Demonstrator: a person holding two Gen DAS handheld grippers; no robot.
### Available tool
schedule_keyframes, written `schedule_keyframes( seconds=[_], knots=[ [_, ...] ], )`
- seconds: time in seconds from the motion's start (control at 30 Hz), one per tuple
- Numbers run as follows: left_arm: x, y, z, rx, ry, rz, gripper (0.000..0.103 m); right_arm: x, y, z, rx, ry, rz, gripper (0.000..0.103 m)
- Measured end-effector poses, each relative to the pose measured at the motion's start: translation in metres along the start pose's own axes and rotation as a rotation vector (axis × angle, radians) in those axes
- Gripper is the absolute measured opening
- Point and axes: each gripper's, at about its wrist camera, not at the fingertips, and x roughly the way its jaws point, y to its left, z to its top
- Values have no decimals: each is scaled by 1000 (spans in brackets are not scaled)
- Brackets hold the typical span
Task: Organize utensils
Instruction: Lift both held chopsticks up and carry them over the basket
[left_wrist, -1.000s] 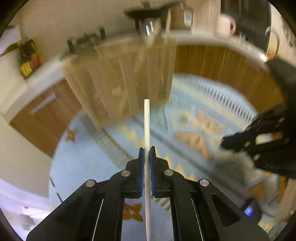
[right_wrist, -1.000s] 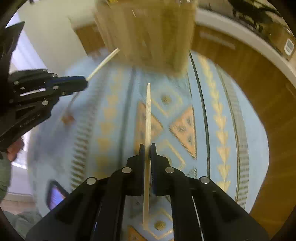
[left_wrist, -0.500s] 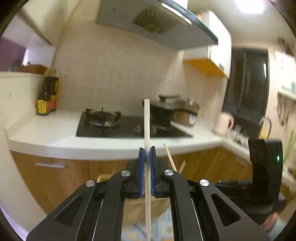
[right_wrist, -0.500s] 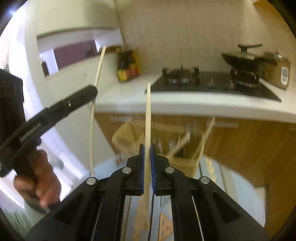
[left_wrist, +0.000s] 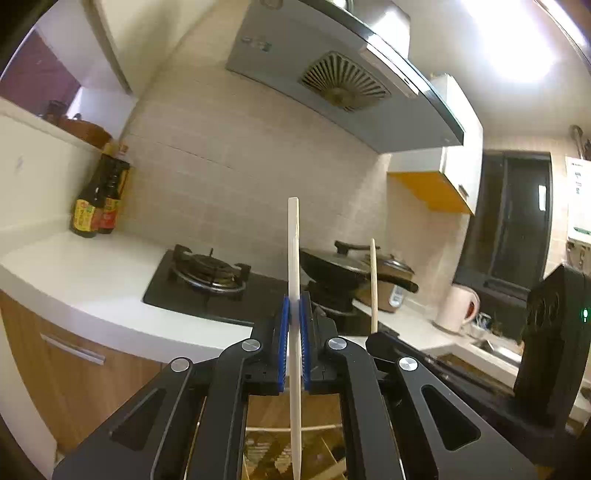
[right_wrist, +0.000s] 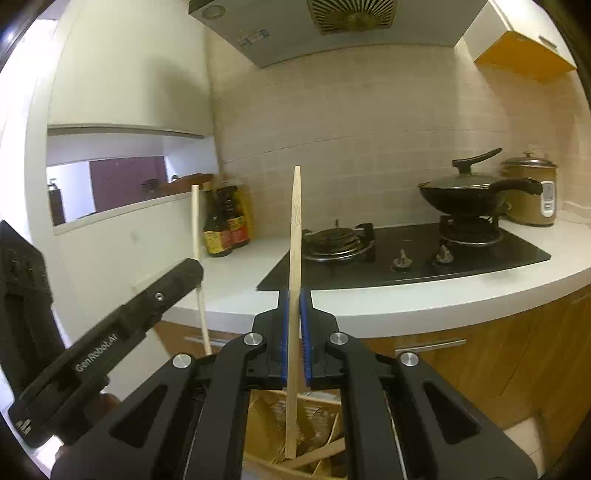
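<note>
- The left gripper (left_wrist: 294, 314) sits at the lower centre of the left wrist view, its blue pads clamped on a pale chopstick (left_wrist: 293, 258) that stands upright through the middle of the frame.
- The right gripper (right_wrist: 294, 314) fills the lower centre of the right wrist view, its pads pressed on a wooden chopstick (right_wrist: 294, 240), upright and leaning slightly.
- In the right wrist view the left gripper shows at lower left with the pale chopstick rising from its tip.
- A wooden box (right_wrist: 314, 424) of sticks lies at the bottom centre, below the jaws.
- Behind, a white counter (right_wrist: 236, 280) carries a black gas hob (right_wrist: 406, 258), with a lidded wok (right_wrist: 465, 192) at right and sauce bottles (right_wrist: 225, 221) left of centre.
- A rice cooker (right_wrist: 532, 195) stands at the far right.
</note>
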Motion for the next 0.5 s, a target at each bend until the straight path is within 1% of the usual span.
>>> schedule_keyframes(
  seconds=[0.07, 0.13, 0.23, 0.33, 0.5],
  knots=[
    [3, 1, -8, -8, -12, 10, 4, 4, 1, -9, -3, -9, -9, 4],
    [5, 1, -16, -10, -18, 1, 4, 7, 2, -18, -7, -12, -1, 4],
    [4, -3, -26, 23, -32, 25, 4, 13, 1, -25, -1, -22, 9, 4],
    [4, -5, -31, 58, -44, 43, 4, 15, -1, -30, 15, -38, 8, 4],
    [3, 5, -36, 49, -52, 61, 4, 20, -6, -40, 64, -27, 38, 4]
  ],
)
